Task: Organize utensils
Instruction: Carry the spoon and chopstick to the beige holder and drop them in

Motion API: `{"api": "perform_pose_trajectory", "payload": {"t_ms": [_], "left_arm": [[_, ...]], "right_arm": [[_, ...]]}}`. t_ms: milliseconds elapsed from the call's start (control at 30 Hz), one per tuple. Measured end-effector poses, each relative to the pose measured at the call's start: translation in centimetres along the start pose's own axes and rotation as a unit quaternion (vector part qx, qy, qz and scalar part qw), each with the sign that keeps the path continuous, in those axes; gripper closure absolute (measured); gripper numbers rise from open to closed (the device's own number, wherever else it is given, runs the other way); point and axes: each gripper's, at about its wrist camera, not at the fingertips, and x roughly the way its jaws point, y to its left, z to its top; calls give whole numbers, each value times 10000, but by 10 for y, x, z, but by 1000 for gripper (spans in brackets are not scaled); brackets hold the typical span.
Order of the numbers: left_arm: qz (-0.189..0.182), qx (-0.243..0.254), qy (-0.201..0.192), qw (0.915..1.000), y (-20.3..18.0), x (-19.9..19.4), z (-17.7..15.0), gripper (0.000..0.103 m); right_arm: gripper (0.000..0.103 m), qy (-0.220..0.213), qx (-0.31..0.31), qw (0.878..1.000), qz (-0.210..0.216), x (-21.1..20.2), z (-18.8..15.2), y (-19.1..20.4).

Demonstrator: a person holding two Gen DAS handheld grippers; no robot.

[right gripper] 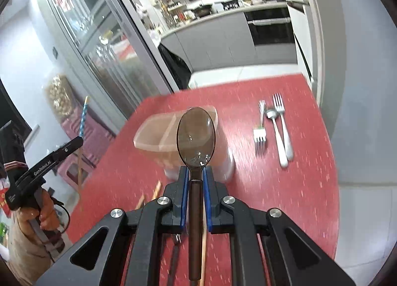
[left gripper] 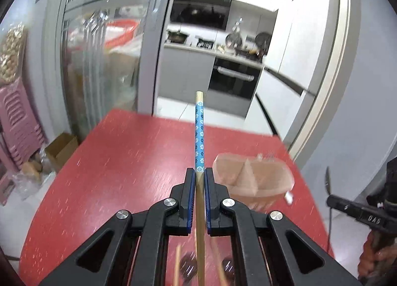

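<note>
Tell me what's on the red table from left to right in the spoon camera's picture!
Loose chopsticks → see-through divided container → brown spoon held in front of it → small fork → two big forks.

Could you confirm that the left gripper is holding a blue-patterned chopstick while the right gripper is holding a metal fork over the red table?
Not quite: the right gripper holds a brown translucent spoon, not a metal fork, as the right wrist view shows. The forks lie on the red table. The left gripper does hold the blue-patterned chopstick.
</note>
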Motion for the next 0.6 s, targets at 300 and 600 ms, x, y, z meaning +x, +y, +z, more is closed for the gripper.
{"api": "perform_pose_trajectory", "payload": {"t_ms": [300,600], "left_arm": [[-227,-364,-522,9977,-27,47,61,72],[-141,-464,-844,9953,-36,99,73,72]], "right_arm": [[90,-644,-4,9979,65,29,69,8],[90,-976,-123,9951,84,83,107,6]]}}
